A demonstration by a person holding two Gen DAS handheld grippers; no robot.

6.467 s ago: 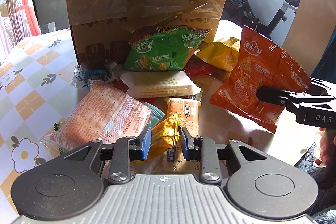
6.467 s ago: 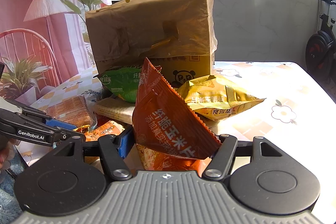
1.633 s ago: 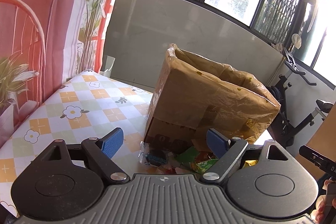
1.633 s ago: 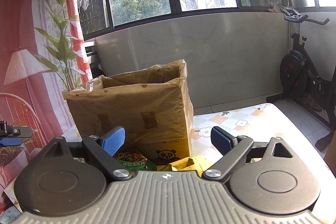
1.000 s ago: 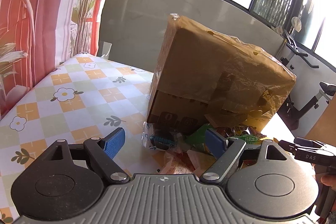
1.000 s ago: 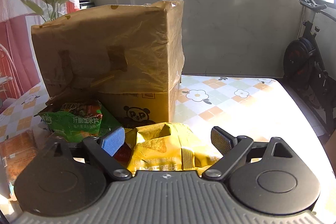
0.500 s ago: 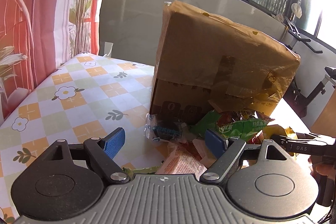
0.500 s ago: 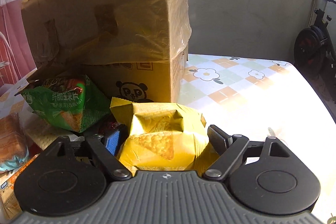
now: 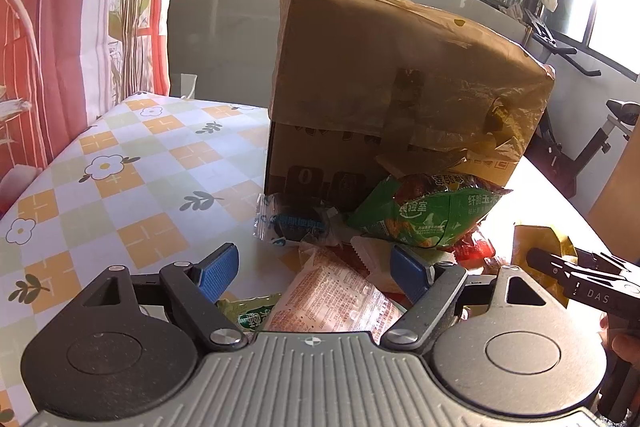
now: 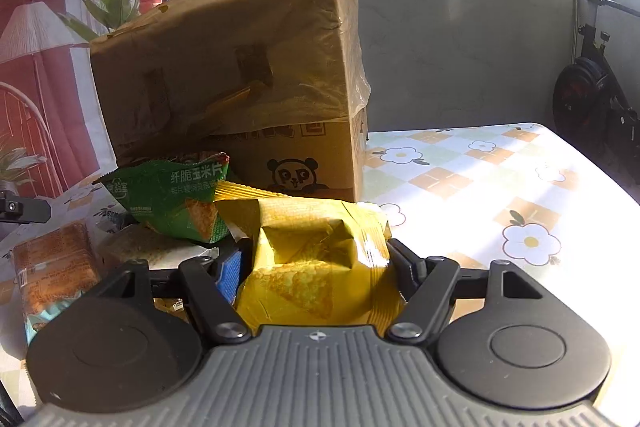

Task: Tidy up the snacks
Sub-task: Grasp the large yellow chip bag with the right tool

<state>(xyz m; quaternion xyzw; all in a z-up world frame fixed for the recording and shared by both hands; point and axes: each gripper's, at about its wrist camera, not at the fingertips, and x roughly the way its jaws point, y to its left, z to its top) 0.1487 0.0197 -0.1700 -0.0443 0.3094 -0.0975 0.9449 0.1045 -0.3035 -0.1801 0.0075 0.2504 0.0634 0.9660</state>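
Observation:
A tall cardboard box (image 9: 400,87) (image 10: 232,75) stands on the table with a heap of snacks in front of it. My right gripper (image 10: 316,267) has a yellow chip bag (image 10: 312,239) between its closing jaws, and both pads touch the crumpled bag. A green chip bag (image 10: 180,195) (image 9: 424,215) leans against the box. My left gripper (image 9: 316,267) stands open just above an orange biscuit pack (image 9: 336,303), not touching it. The right gripper's finger (image 9: 576,283) shows at the right edge of the left wrist view, beside the yellow bag (image 9: 536,239).
A clear wrapper with blue print (image 9: 296,223), a red packet (image 9: 472,247) and a small green packet (image 9: 252,311) lie in the heap. The flower-check tablecloth (image 9: 120,187) (image 10: 500,187) stretches left and right of the box. An exercise bike (image 10: 592,99) stands beyond the table.
The right gripper came down onto the yellow chip bag and its jaws narrowed around it. The left gripper sank a little toward the heap and stayed open.

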